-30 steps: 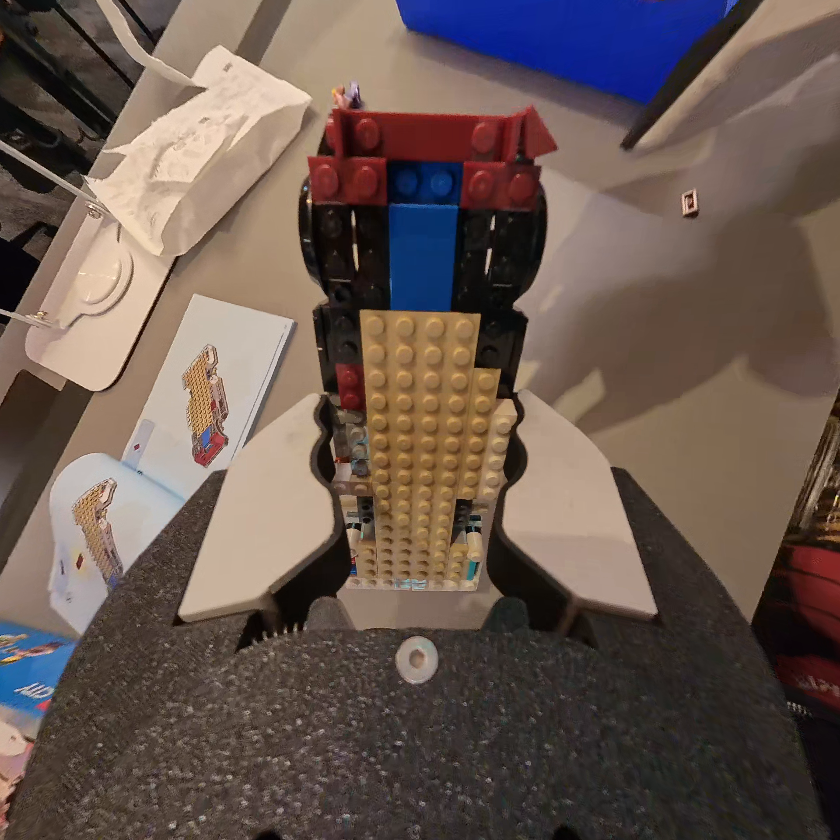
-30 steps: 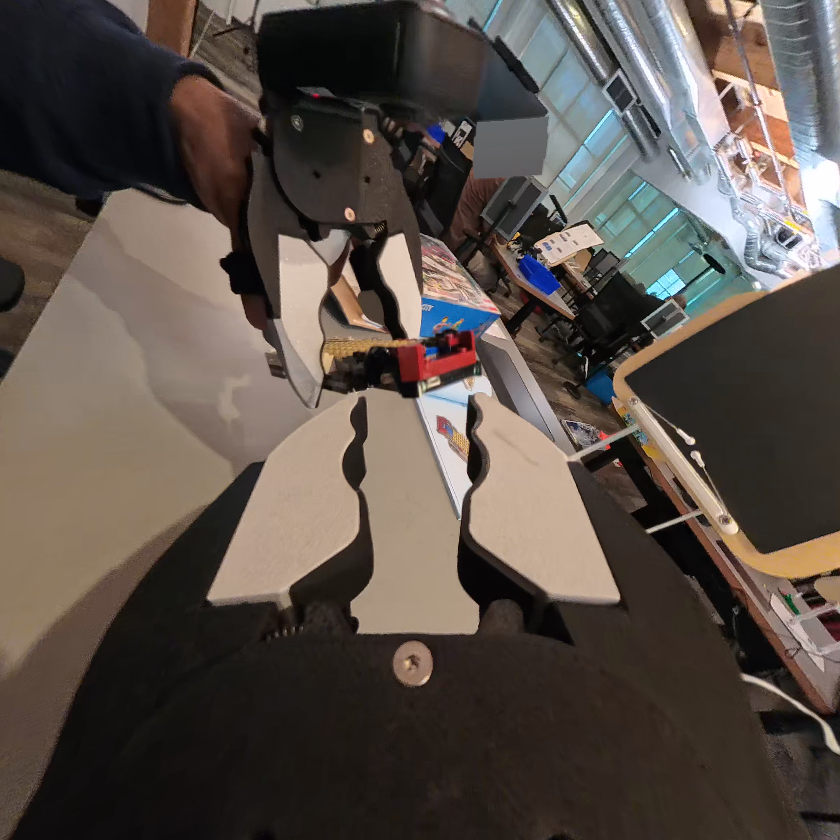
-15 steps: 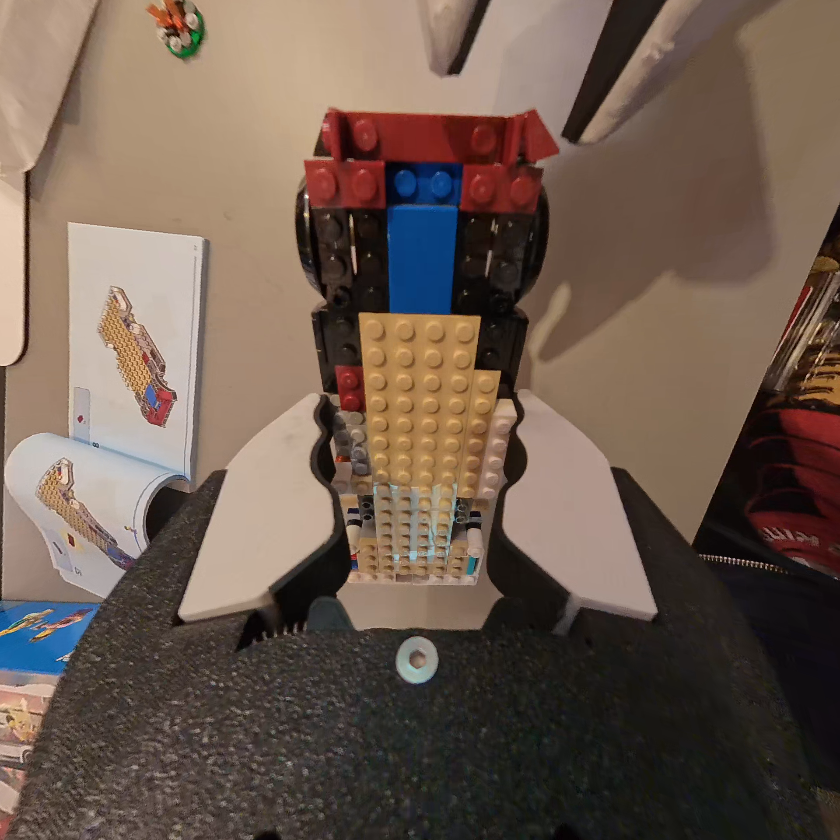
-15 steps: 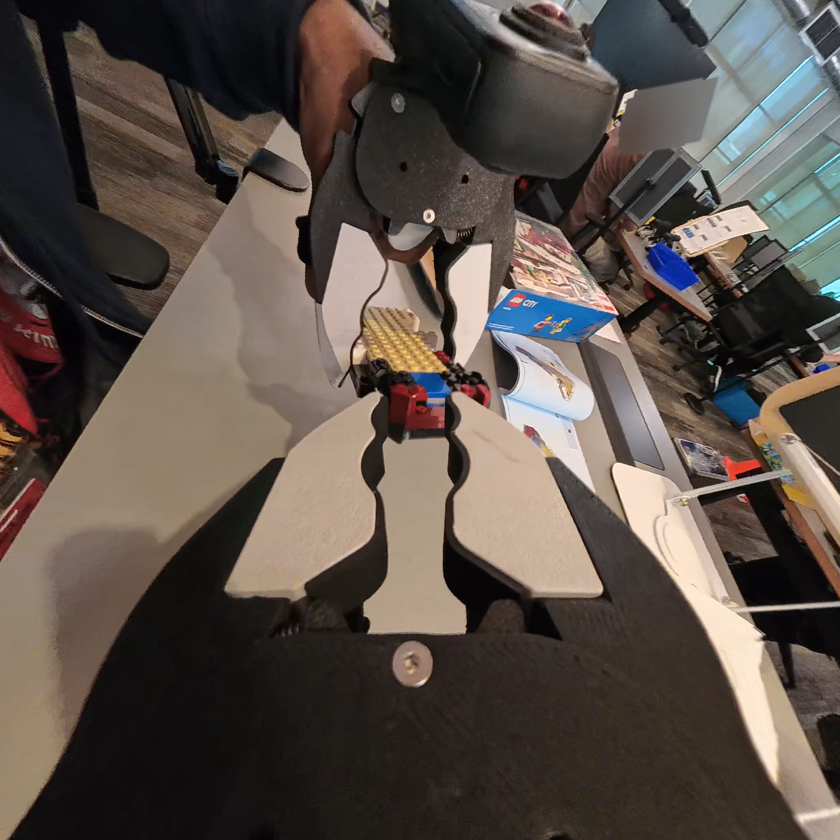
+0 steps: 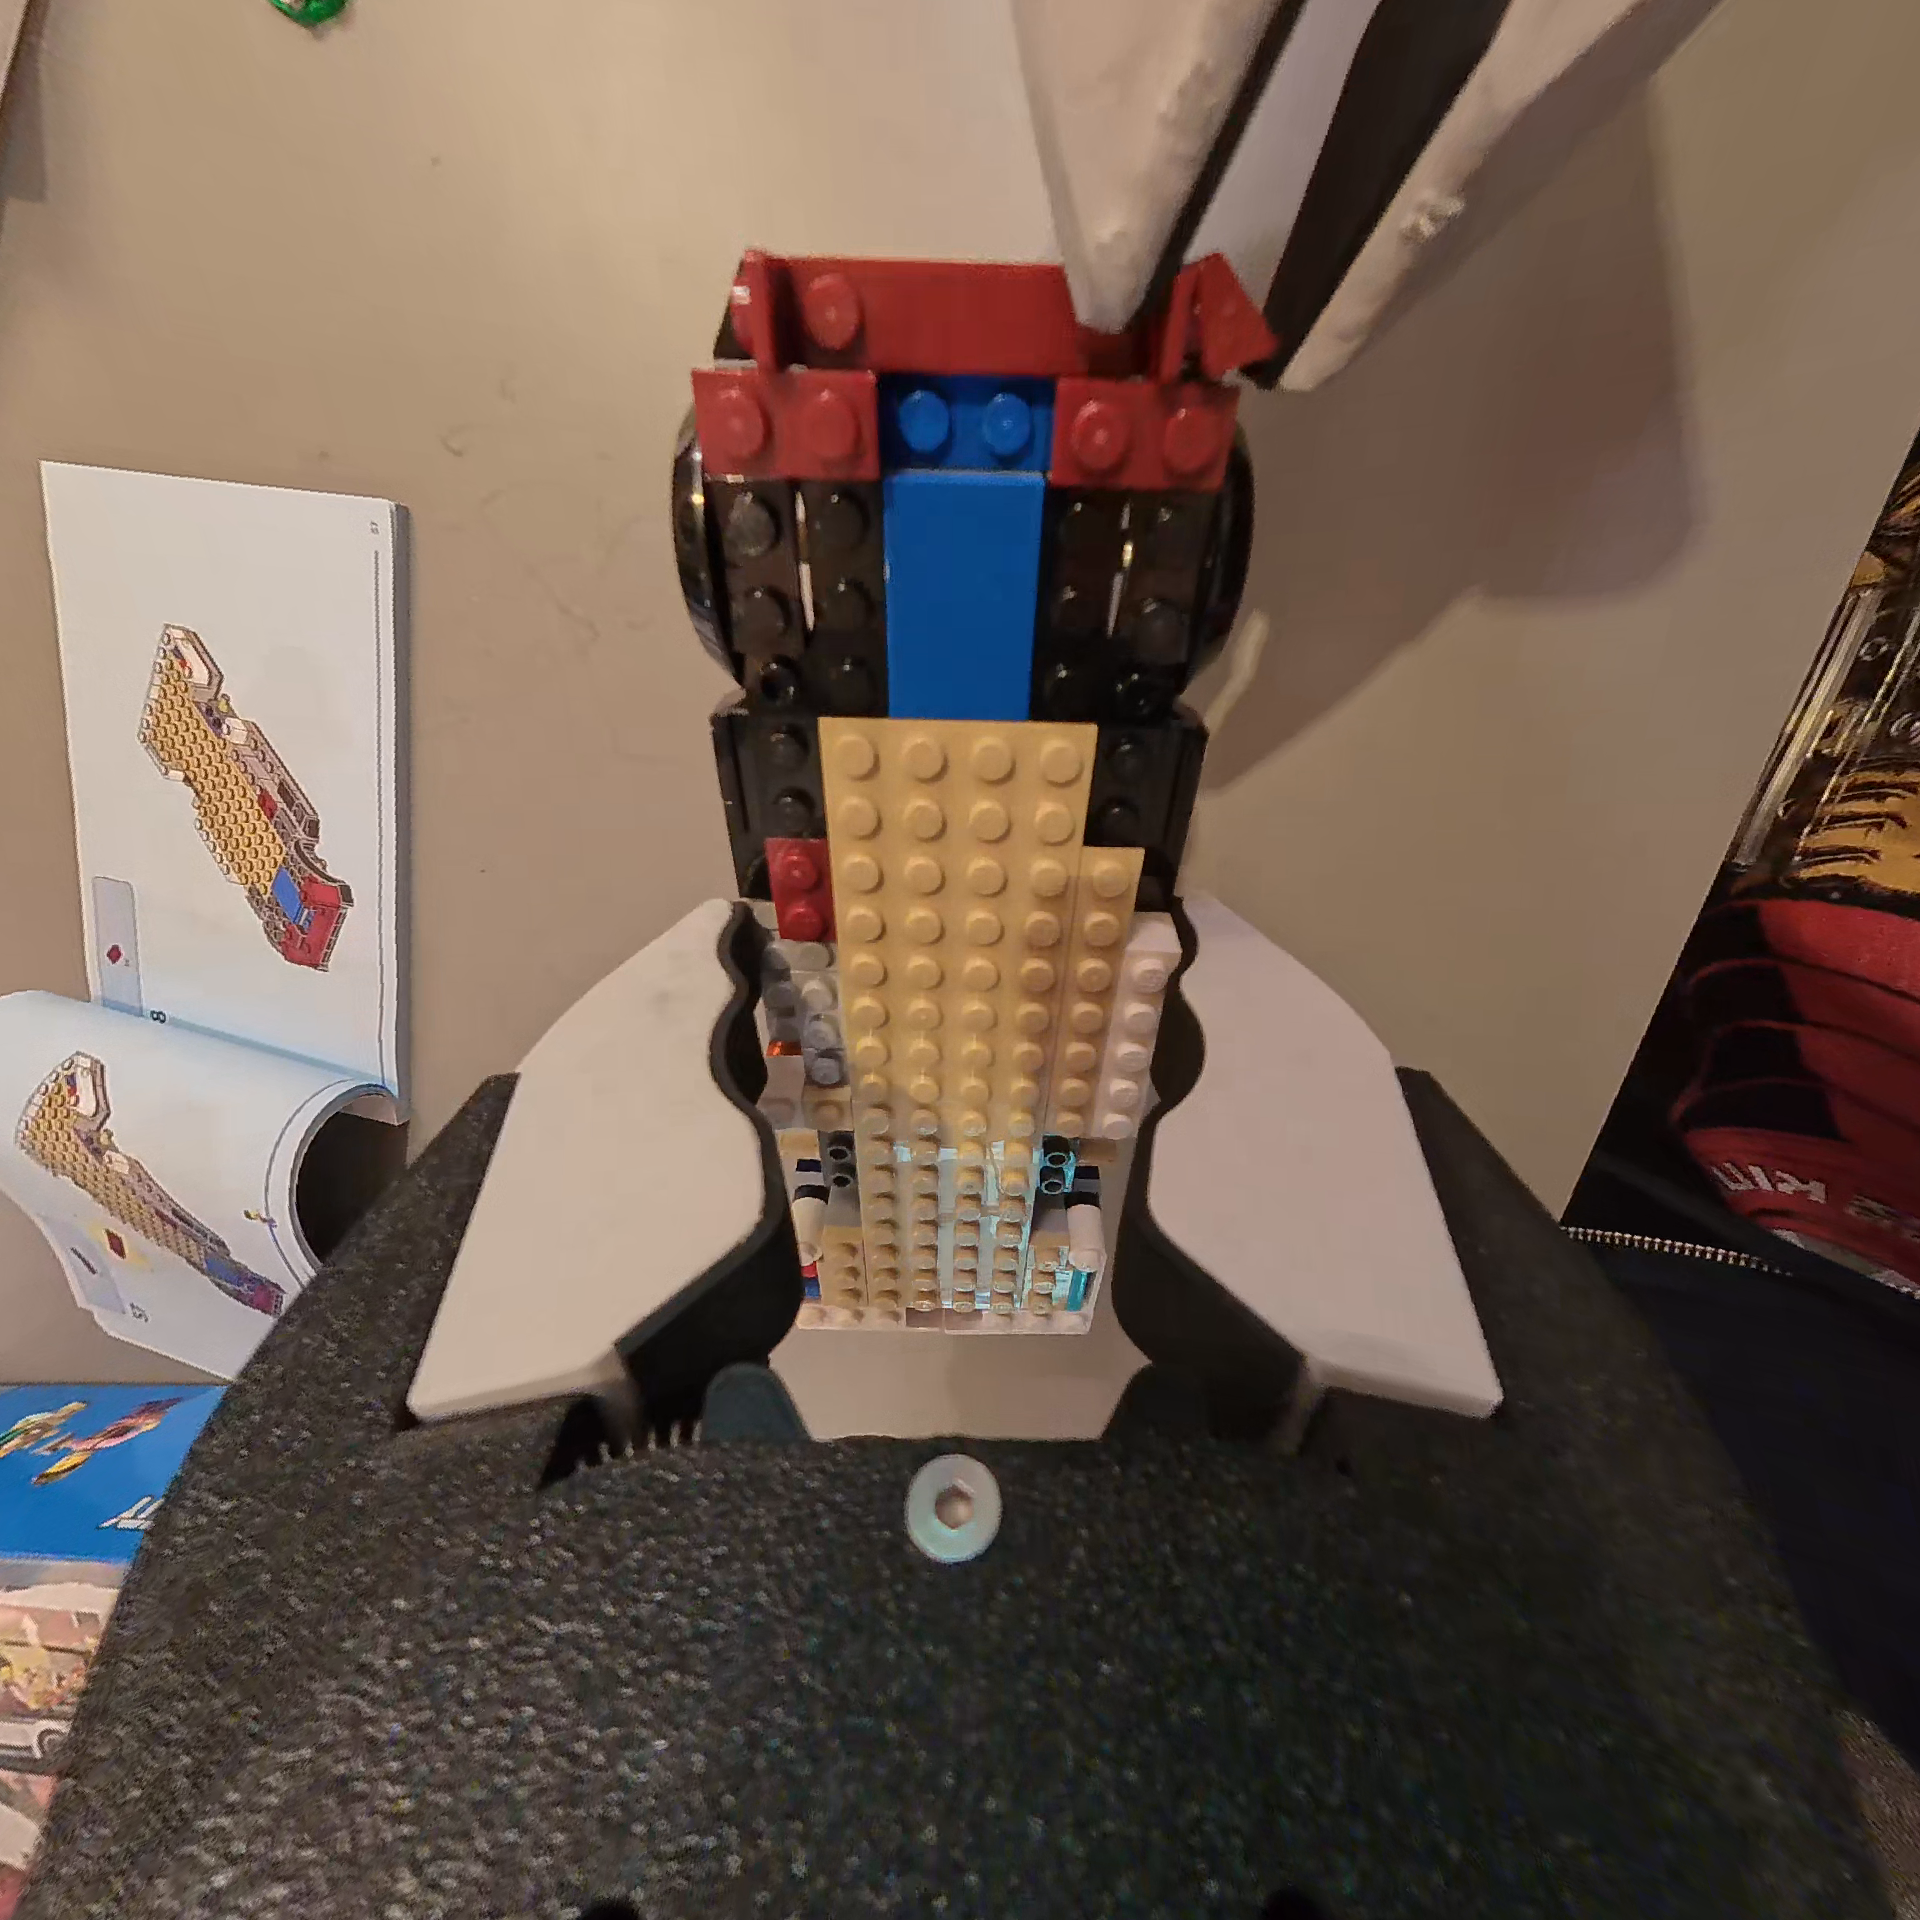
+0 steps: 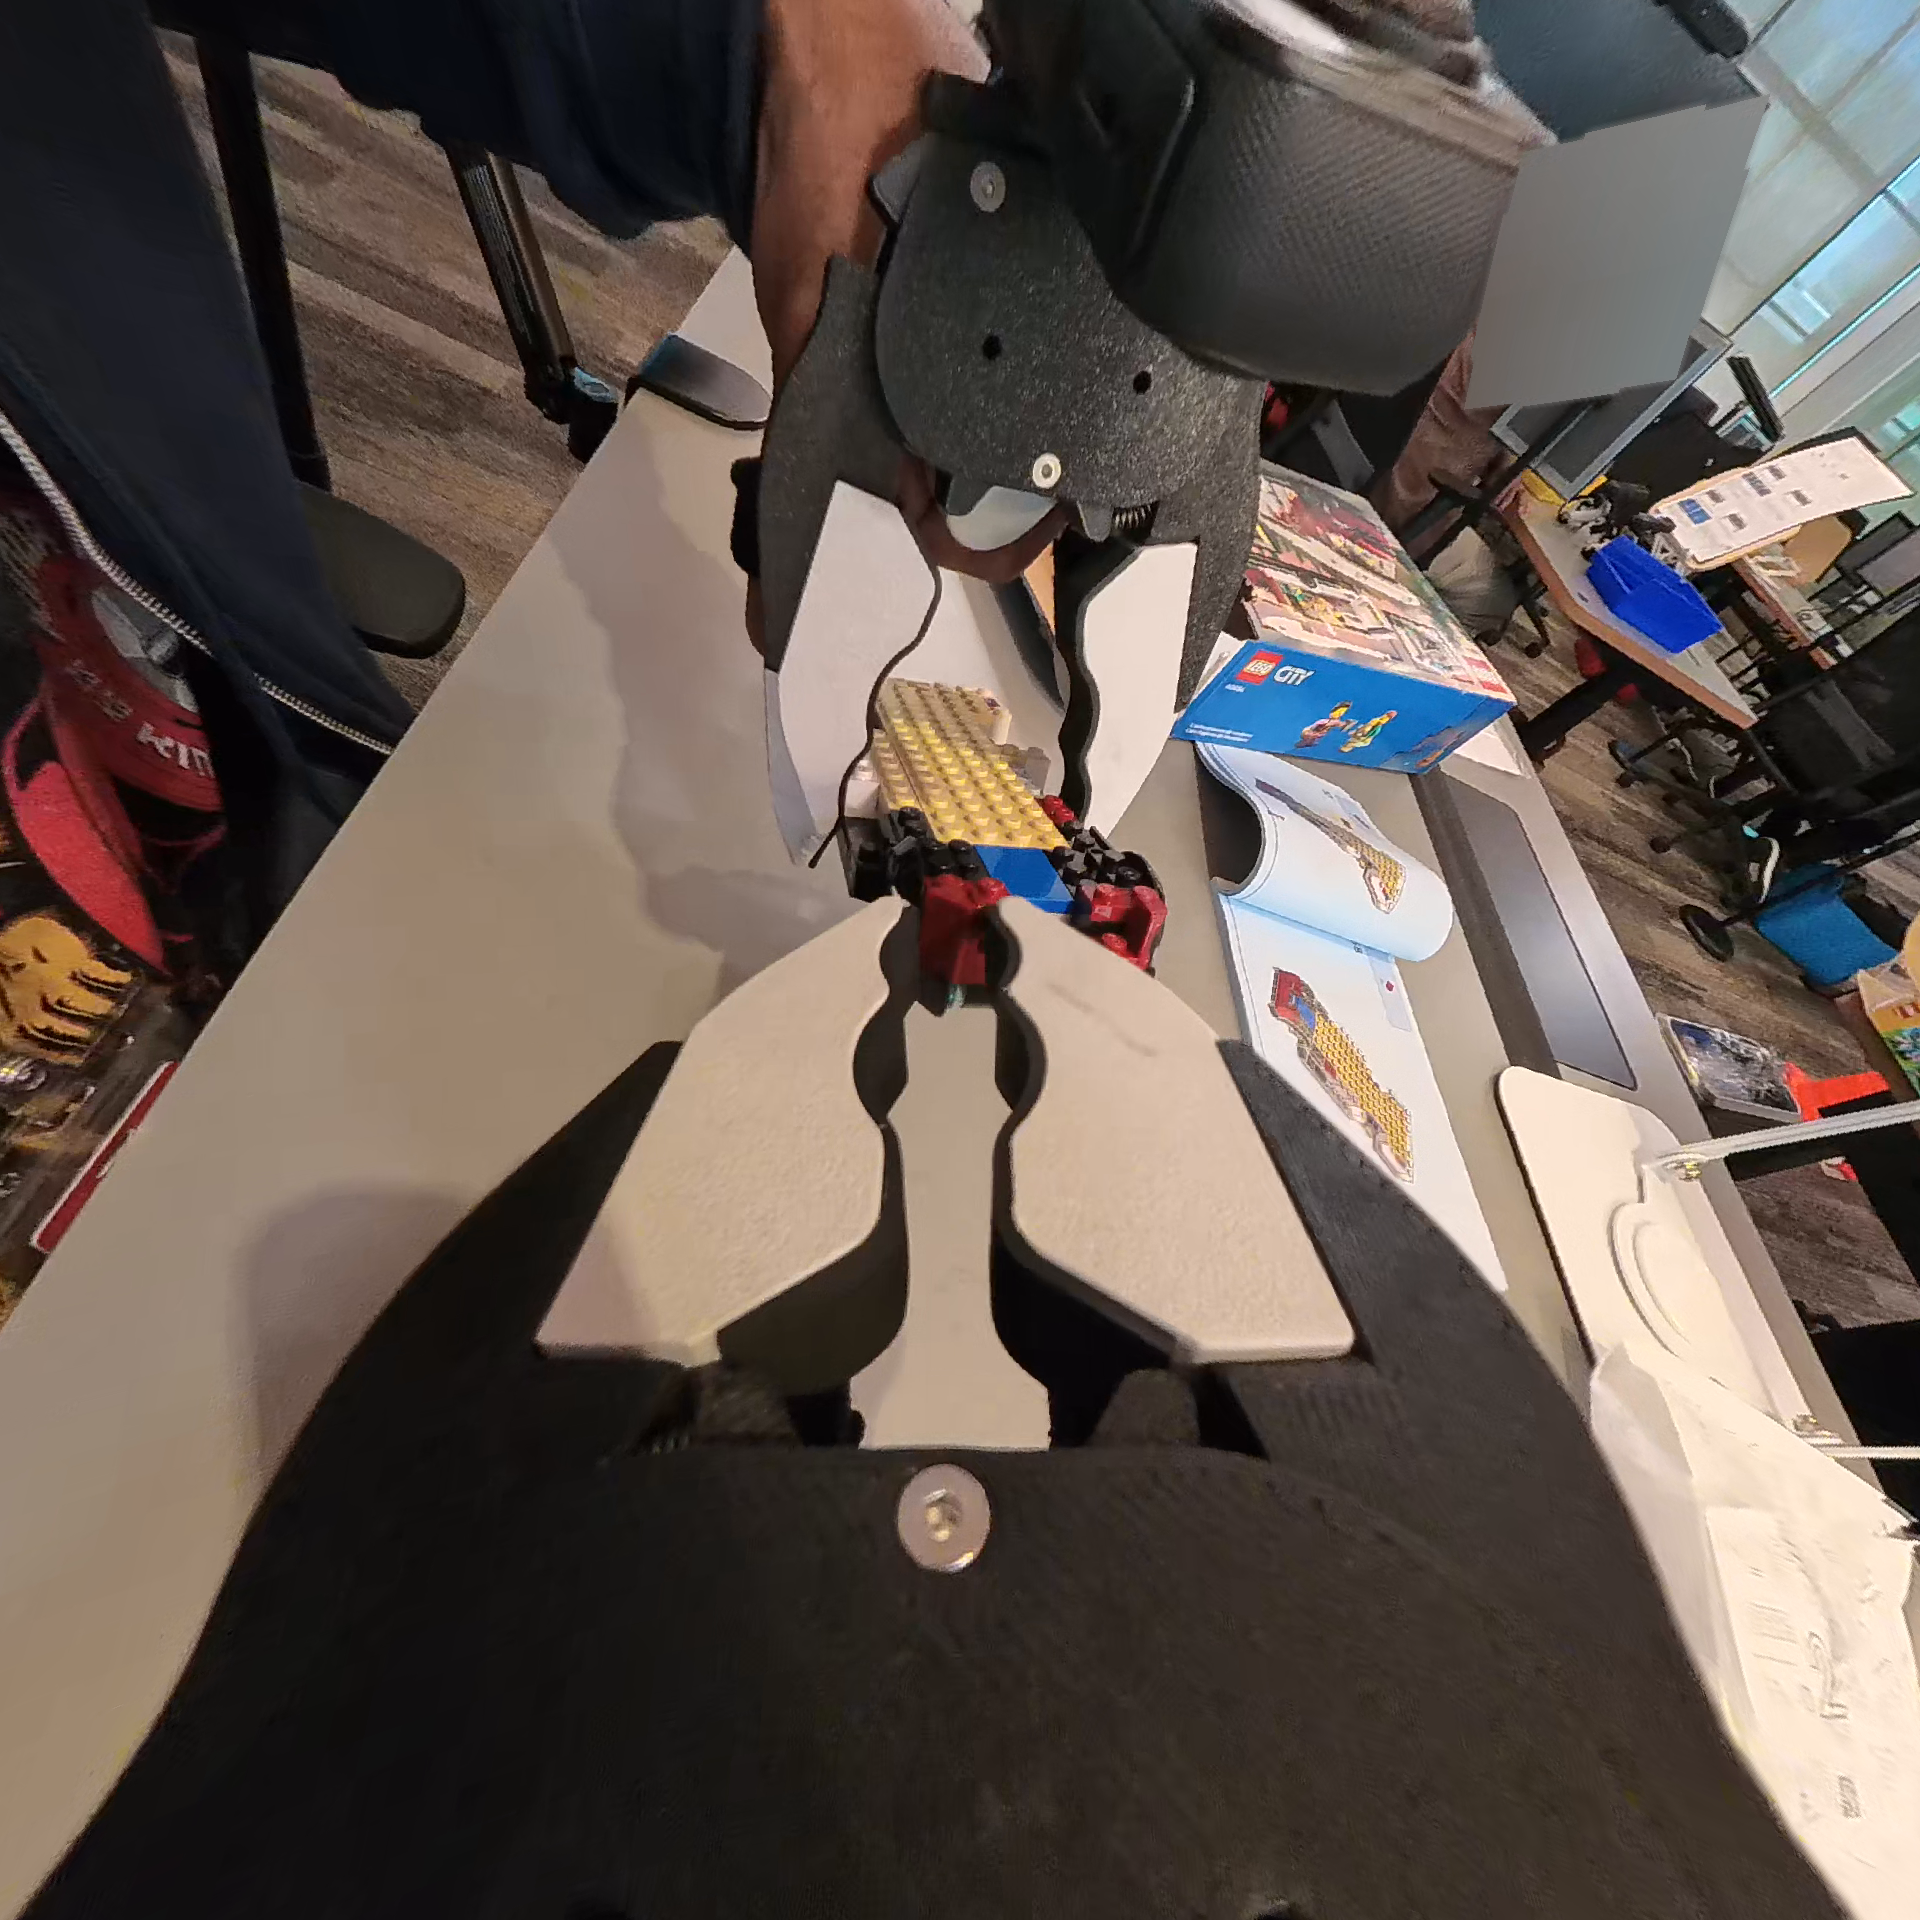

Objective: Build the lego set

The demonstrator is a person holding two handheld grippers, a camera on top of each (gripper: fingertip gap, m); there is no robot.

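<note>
We have the left gripper clamped on the brick model, its two pads pressed on the tan-and-white rear half, so the red-and-blue front end sticks out ahead of the fingers, over the grey table. The right gripper has come in from the far end, jaws narrowed to a small gap around the dark red corner block; the tips sit right against that block on both sides, looks like a pinch, though we can't fully confirm pressure on the hidden faces. In the left wrist view the right gripper's white fingertips land on the red front plate. To do this well, we judge: keep the left clamp firm and level so the model doesn't twist, keep the right tips square on the red block, not on the loose angled piece beside it, and apply force straight along the studs. Risk: thin red plates popping off. Open instruction booklet and blue box lie just beside, paper bag near right edge.
</note>
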